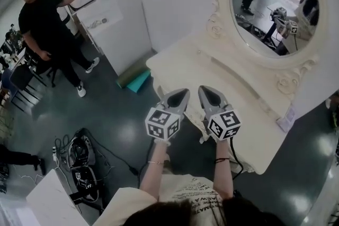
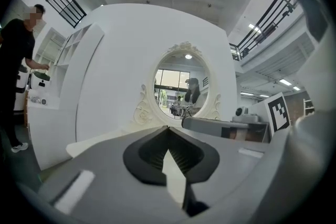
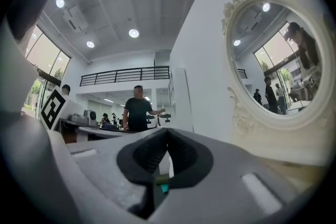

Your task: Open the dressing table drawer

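Note:
The cream dressing table (image 1: 212, 74) with its oval mirror (image 1: 275, 2) stands in front of me. Its drawer front does not show; the two grippers and the table's front edge cover that side. In the head view my left gripper (image 1: 183, 93) and right gripper (image 1: 204, 90) are side by side, pointing at the table's near edge, both shut and empty. In the left gripper view the left gripper (image 2: 168, 131) has its tips together, with the mirror (image 2: 181, 86) straight ahead. The right gripper (image 3: 167, 132) is also shut, with the mirror (image 3: 278, 60) to its right.
A person in black (image 1: 47, 29) stands at the far left beside a white shelf unit (image 1: 100, 8). Teal and green flat pieces (image 1: 136, 79) lie on the floor by the table's left end. Equipment and cables (image 1: 82, 161) sit on the floor at my left. A small card (image 1: 286, 119) stands on the table's right end.

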Tool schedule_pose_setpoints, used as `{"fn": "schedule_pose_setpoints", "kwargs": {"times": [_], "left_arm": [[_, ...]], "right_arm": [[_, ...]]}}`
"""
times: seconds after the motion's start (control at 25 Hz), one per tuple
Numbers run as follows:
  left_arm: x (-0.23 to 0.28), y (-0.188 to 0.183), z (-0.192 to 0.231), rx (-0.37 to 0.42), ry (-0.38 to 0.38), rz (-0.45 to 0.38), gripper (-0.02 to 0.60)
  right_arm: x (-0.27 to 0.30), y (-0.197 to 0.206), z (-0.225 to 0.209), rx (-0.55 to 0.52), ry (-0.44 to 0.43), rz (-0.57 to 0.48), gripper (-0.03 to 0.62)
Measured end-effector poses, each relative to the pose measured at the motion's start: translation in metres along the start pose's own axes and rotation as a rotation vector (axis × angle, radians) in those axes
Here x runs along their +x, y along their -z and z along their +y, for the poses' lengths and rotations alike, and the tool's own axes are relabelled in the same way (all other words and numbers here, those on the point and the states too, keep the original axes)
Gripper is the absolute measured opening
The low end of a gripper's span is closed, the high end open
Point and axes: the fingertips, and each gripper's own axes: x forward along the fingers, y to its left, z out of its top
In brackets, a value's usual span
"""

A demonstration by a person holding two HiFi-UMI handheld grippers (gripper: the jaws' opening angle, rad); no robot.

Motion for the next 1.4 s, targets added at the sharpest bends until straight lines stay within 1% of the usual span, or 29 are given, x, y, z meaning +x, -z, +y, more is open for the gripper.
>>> {"fn": "schedule_pose_setpoints", "kwargs": {"times": [0.24, 0.44, 0.64, 1.04, 1.4], "left_arm": [[0.007, 0.002, 0.036, -0.011, 0.047, 0.02, 0.0], [0.022, 0.0, 0.078, -0.009, 0.098, 0.043, 0.0], [0.028, 0.003, 0.104, -0.001, 0.156, 0.059, 0.0], [0.04, 0.013, 0.131, -0.019, 0.22, 0.082, 0.0], [0.08, 0.015, 0.16, -0.039, 0.261, 0.093, 0.0]], "right_arm": [[0.033, 0.009, 0.004, 0.003, 0.033, 0.011, 0.003], [0.077, 0.015, -0.004, 0.016, 0.089, 0.008, 0.003], [0.105, 0.023, -0.003, 0.023, 0.138, -0.004, 0.003], [0.132, 0.038, -0.008, 0.018, 0.194, 0.024, 0.003], [0.168, 0.045, -0.042, 0.016, 0.235, 0.039, 0.003]]}}
